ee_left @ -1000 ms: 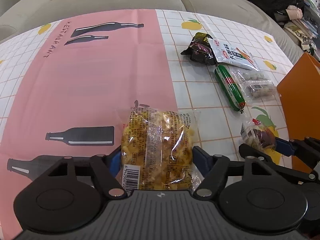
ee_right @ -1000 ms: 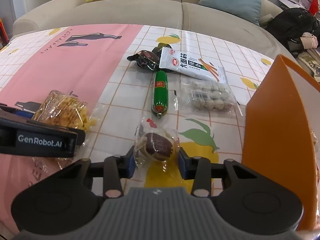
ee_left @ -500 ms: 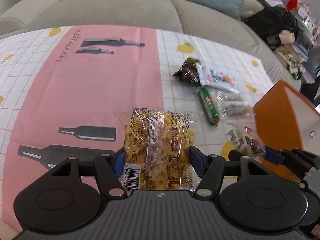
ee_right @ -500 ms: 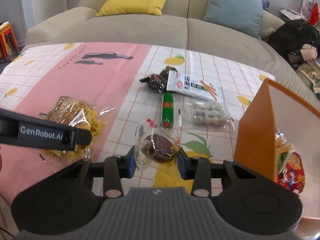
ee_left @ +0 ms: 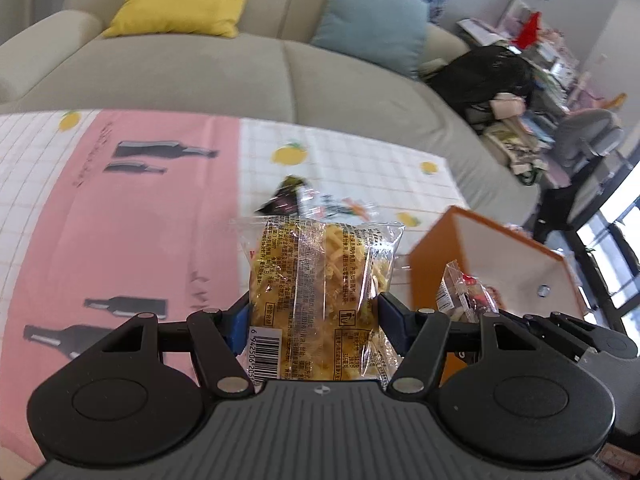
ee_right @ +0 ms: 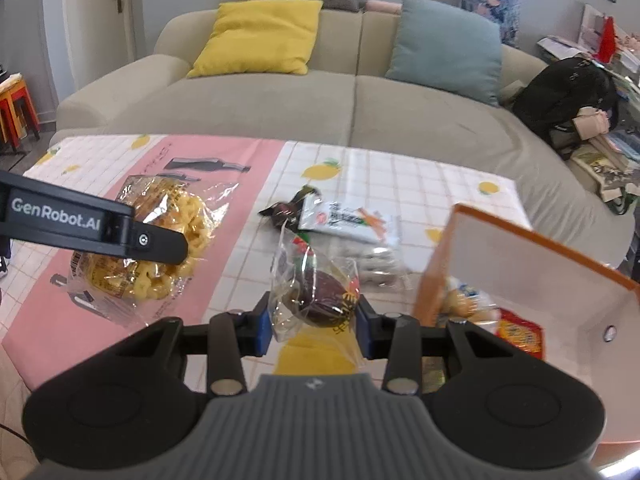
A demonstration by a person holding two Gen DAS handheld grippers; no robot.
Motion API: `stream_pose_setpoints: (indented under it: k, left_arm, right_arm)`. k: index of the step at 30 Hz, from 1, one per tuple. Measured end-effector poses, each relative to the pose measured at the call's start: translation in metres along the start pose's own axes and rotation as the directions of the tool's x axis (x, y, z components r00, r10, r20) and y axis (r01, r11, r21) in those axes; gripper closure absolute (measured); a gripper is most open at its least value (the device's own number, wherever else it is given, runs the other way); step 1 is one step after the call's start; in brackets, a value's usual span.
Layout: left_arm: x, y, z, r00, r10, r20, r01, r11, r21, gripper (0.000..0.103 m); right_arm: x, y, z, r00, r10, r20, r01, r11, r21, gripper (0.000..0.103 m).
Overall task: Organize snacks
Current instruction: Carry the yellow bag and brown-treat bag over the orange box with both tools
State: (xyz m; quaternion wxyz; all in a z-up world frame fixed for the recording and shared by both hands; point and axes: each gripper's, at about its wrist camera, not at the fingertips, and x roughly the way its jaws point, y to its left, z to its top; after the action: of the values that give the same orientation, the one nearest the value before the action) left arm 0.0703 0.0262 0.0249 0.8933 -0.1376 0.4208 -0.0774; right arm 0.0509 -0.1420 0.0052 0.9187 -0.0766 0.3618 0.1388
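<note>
Left gripper (ee_left: 314, 316): clamped on my yellow noodle packet (ee_left: 320, 296), clear of the table. Right gripper (ee_right: 314, 322): closed on my brown snack bag (ee_right: 316, 292). Orange box (ee_right: 532, 264), right: carry both above its rim, lower inside, then release.

From my seat, a beige sofa (ee_right: 320, 112) fills the view at twelve o'clock beyond the desk (ee_right: 420, 176), which wears a cloth with a pink band, bottle prints and lemons on a white grid. A yellow cushion (ee_right: 256, 36) leans on the sofa back at eleven o'clock, a teal cushion (ee_right: 448, 48) at one o'clock, with a patterned blue cushion (ee_right: 490, 4) behind it. At two o'clock I see a black bag (ee_right: 560, 96) beside cluttered shelves. Red and orange stools (ee_right: 16, 108) stand at nine o'clock, near a door (ee_right: 124, 8).
</note>
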Motion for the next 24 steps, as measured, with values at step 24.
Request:
stream_pose_setpoints:
  k: [24]
  left_arm:
    - [0.061, -0.173, 0.023, 0.957, -0.241, -0.16, 0.281, 0.906, 0.316, 0.03]
  right_arm:
    - [-0.042, -0.174, -0.004, 0.97, -0.21, -0.123, 0.218, 0.975, 0.052, 0.064]
